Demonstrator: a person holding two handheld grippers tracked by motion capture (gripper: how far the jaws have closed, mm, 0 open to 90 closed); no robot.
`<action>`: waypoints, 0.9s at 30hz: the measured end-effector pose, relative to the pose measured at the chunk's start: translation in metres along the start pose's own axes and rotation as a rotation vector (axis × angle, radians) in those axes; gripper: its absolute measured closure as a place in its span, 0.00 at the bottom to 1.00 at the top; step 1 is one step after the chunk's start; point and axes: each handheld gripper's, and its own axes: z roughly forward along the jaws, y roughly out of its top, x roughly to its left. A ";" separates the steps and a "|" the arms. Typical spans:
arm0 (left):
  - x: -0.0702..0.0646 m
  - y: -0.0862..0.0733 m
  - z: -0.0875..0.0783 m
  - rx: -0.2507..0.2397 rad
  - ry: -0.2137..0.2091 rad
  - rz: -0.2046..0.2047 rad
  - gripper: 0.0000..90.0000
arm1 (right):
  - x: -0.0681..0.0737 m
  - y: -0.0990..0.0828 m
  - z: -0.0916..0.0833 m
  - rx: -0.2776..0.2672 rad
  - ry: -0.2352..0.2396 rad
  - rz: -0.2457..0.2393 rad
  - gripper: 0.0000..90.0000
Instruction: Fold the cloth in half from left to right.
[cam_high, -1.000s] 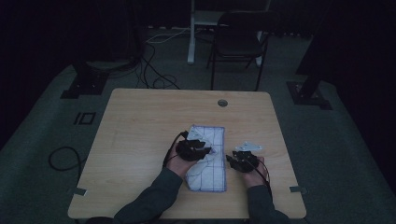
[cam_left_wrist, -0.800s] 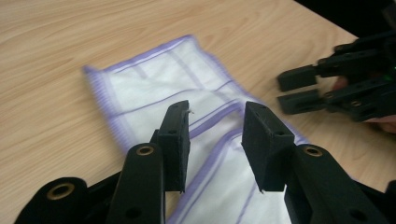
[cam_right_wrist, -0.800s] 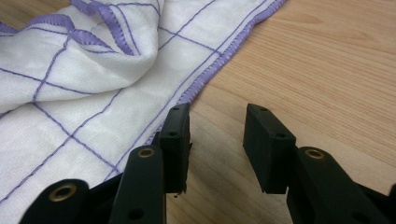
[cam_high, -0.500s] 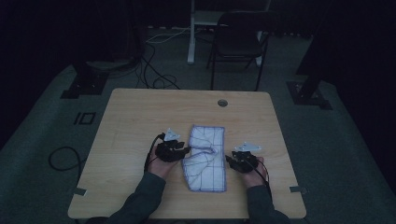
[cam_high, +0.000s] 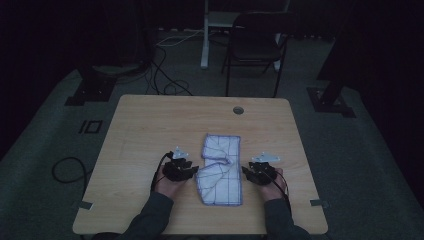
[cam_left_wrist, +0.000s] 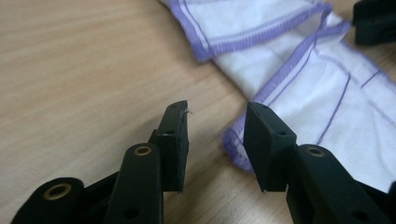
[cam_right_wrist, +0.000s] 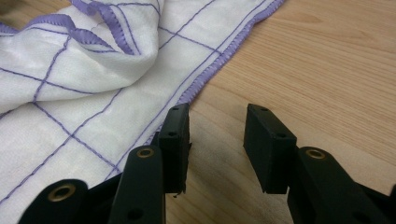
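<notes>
Cloth (cam_high: 222, 170) between both grippers, outside their parted jaws.

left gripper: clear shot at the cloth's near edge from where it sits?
Probably yes. The left gripper is open, with the cloth's purple hem lying just ahead between the jaws on bare table; nothing blocks it.

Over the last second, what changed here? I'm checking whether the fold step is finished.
The left hand-held gripper moved off the cloth, going left and toward the person, and now sits at the cloth's left edge with its jaws open and nothing between them. The cloth's top layer, bunched under it before, now lies flatter with a crease across the middle. The right hand-held gripper stayed open by the right edge.
</notes>
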 end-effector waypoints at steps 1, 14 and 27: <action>0.000 -0.001 0.001 0.006 0.004 0.005 0.68 | 0.000 0.000 0.000 0.000 -0.001 0.001 0.68; -0.019 -0.004 0.004 0.001 0.040 0.063 0.81 | 0.000 0.000 0.000 0.002 -0.007 -0.003 0.67; -0.017 -0.004 -0.001 -0.011 -0.042 -0.004 0.99 | -0.001 -0.001 0.000 -0.002 -0.008 0.005 0.67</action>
